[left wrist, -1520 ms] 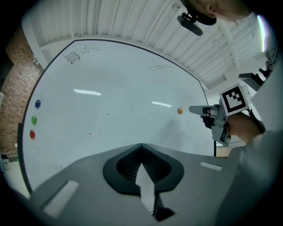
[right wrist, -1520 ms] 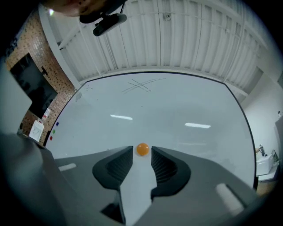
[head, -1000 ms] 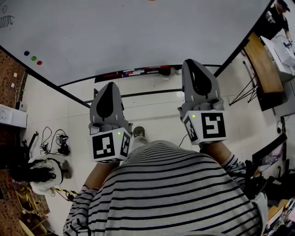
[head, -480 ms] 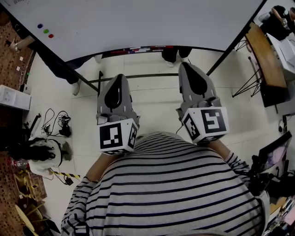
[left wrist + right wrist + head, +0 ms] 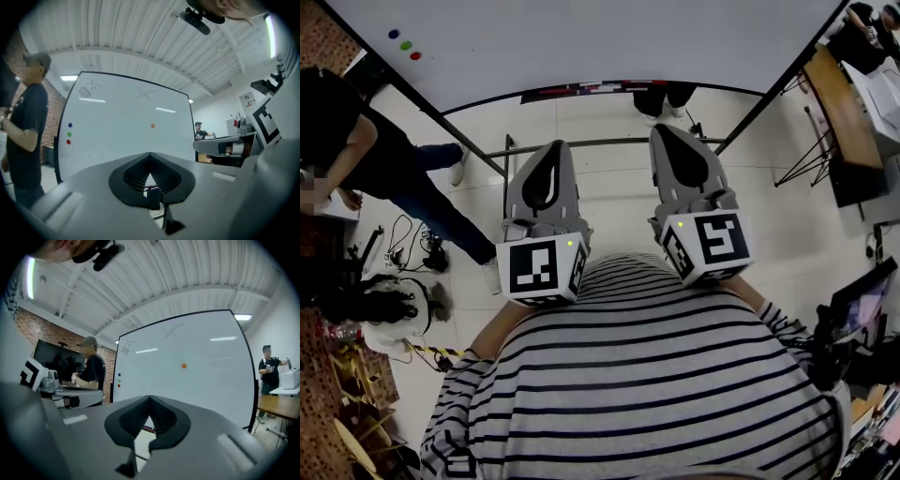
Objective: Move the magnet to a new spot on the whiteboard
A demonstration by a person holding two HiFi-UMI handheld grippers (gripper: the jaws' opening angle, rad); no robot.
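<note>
The whiteboard point(image 5: 581, 37) stands upright ahead of me on a black frame. A small orange magnet point(image 5: 153, 125) sticks near its middle and also shows in the right gripper view point(image 5: 183, 365); the head view cuts it off. Blue, green and red magnets point(image 5: 405, 44) sit in a column near the board's left edge. My left gripper point(image 5: 555, 148) and right gripper point(image 5: 662, 133) are held side by side in front of my striped shirt, well short of the board. Both point at it, shut and holding nothing.
A person in dark clothes point(image 5: 356, 141) stands at the board's left end. A marker tray point(image 5: 581, 90) runs along the board's bottom edge. A wooden table point(image 5: 834, 112) and another person point(image 5: 872, 23) are at the right. Cables and gear point(image 5: 394, 309) lie on the floor at left.
The whiteboard has slid up and away in the head view. A person in dark clothes has come into view at the left. Both grippers have stayed close in front of me.
</note>
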